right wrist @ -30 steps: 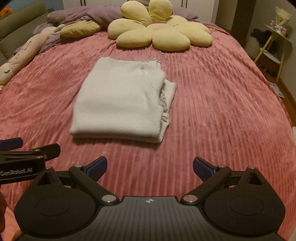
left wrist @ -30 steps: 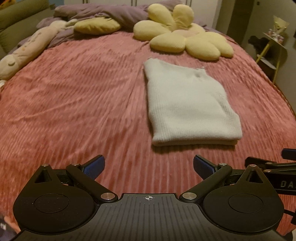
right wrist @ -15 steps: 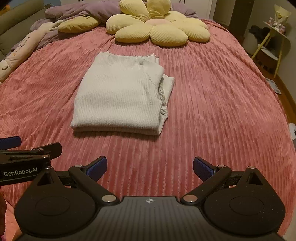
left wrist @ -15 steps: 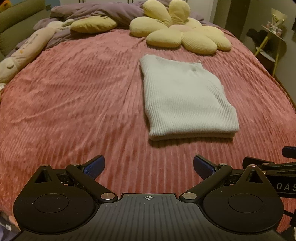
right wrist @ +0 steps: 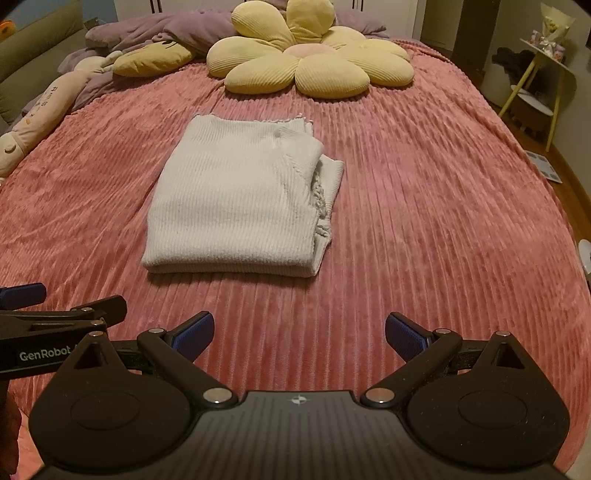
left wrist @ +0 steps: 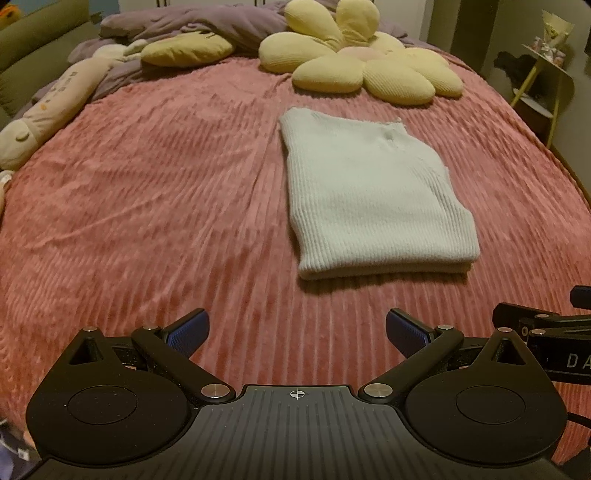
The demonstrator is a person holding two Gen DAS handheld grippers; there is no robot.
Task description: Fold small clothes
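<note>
A white ribbed knit garment (left wrist: 373, 195) (right wrist: 240, 199) lies folded into a rectangle on the pink ribbed bedspread (left wrist: 166, 184) (right wrist: 424, 206), its doubled edge nearest me. Loose layers stick out along its right side in the right wrist view. My left gripper (left wrist: 295, 330) hangs open above the bedspread, short of the garment and a little to its left, with nothing between its blue pads. My right gripper (right wrist: 299, 330) is open too, holding nothing, short of the garment's right front corner. Each gripper's tip shows at the edge of the other's view.
A yellow flower-shaped cushion (right wrist: 306, 55) lies beyond the garment at the head of the bed. A long cream plush toy (left wrist: 48, 118) and a purple quilt (left wrist: 207, 22) sit at the far left. A small side table (right wrist: 543, 74) stands to the right of the bed.
Both grippers have drawn back a little from the folded garment and lifted slightly. The garment has not moved, and both grippers remain open.
</note>
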